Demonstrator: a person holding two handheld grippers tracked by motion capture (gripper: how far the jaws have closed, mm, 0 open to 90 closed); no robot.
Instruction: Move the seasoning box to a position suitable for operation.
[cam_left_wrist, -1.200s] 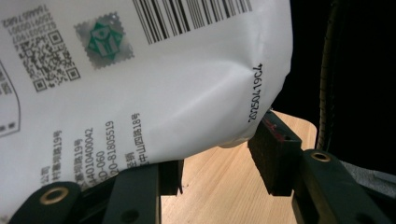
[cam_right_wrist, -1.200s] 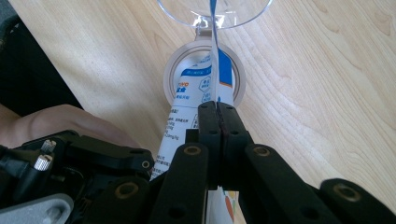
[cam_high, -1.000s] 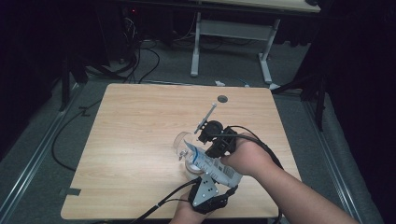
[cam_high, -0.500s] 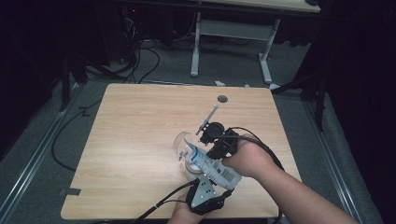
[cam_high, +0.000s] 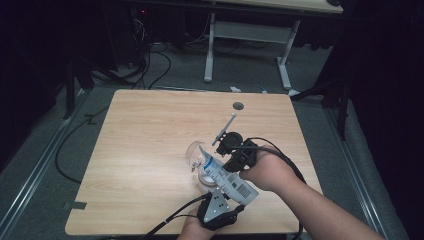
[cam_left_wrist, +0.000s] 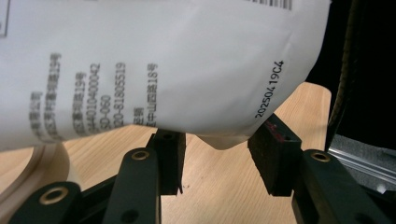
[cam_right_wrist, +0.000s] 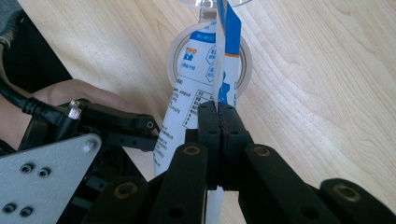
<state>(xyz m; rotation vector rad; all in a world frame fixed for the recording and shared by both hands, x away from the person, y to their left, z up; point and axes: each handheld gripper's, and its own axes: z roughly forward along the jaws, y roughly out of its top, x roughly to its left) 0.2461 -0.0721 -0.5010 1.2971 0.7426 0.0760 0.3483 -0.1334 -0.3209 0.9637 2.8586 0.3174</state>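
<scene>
The right gripper fingers clench a white-and-blue printed pouch over a clear glass cup and tape roll on the wooden table; left gripper fingers stand released beneath the pouch.

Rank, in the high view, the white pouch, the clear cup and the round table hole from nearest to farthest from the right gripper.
1. White pouch: clamped in the right gripper.
2. Clear cup: just left of it.
3. Round table hole: far side of the table.

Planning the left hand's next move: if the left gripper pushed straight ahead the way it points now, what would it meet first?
Probably the white pouch: its bottom edge hangs just beyond the left gripper, above its open jaws.
</scene>
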